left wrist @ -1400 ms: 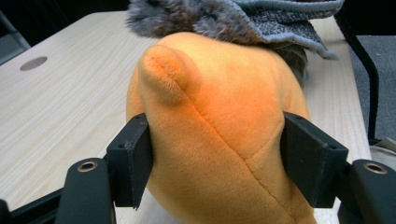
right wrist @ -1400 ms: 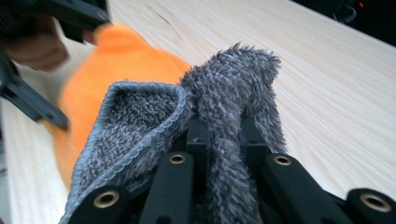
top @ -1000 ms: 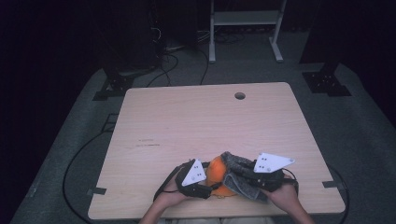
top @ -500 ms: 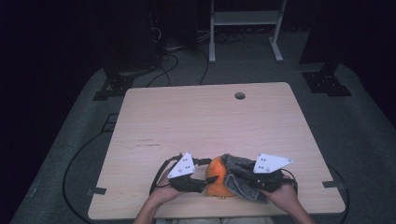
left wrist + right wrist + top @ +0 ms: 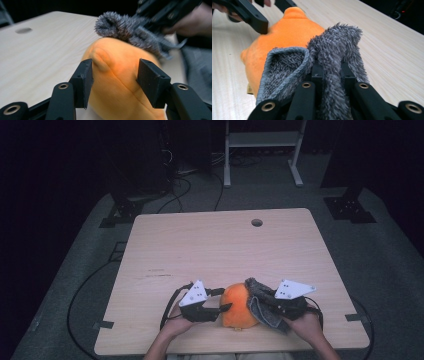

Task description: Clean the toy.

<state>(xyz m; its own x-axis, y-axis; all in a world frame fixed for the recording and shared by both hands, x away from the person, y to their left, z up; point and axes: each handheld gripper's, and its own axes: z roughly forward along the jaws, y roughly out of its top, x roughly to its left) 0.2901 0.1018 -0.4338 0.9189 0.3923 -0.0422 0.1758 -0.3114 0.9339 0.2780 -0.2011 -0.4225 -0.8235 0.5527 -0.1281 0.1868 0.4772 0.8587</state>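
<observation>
An orange plush toy (image 5: 238, 309) lies near the table's front edge. My left gripper (image 5: 225, 308) comes at it from the left; its jaws have just been closing, and in the left gripper view the pads (image 5: 85, 75) press into both sides of the plush (image 5: 117, 87). My left gripper (image 5: 113, 75) is shut on it. A grey fuzzy cloth (image 5: 259, 301) drapes over the toy's right side. My right gripper (image 5: 332, 72) is shut on a fold of that cloth (image 5: 337, 45), right beside the plush (image 5: 287, 35).
The wooden table (image 5: 200, 245) has a round cable hole (image 5: 257, 222) at the back. A white metal frame (image 5: 260, 140) and cables stand on the dark floor beyond. Bits of tape (image 5: 103, 325) mark the table's side edges.
The left gripper's jaws have closed onto the orange plush toy after a small shift to the left. The right gripper and the cloth have stayed put.
</observation>
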